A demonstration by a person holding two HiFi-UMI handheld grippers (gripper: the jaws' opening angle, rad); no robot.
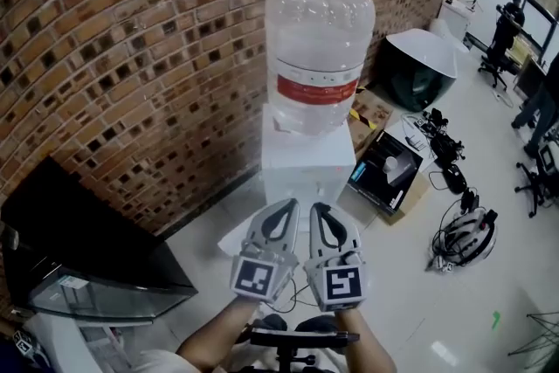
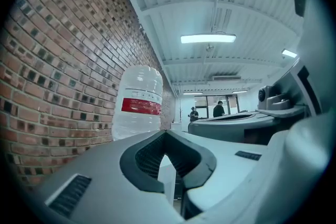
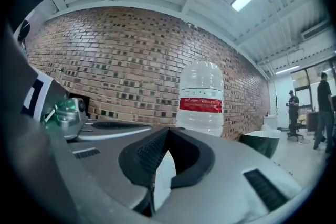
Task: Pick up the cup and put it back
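Note:
No cup shows in any view. A white water dispenser (image 1: pixel 306 166) stands against the brick wall and carries a large clear bottle (image 1: pixel 319 48) with a red label. My left gripper (image 1: pixel 284 207) and right gripper (image 1: pixel 320 210) are held side by side just in front of its base, pointing at it. Both have their jaws together with nothing between them. The left gripper view has that gripper's tips (image 2: pixel 165 134) meeting, with the bottle (image 2: pixel 137 102) ahead on the left. In the right gripper view the tips (image 3: pixel 168 131) also meet, and the bottle (image 3: pixel 202 99) rises just beyond them.
A black cabinet with a glass front (image 1: pixel 79 262) stands low on the left by the brick wall (image 1: pixel 131 57). Right of the dispenser are a dark round shell (image 1: pixel 419 65), an open box (image 1: pixel 386 172) and cables with a helmet (image 1: pixel 463 236) on the floor. People (image 1: pixel 508 17) stand far back right.

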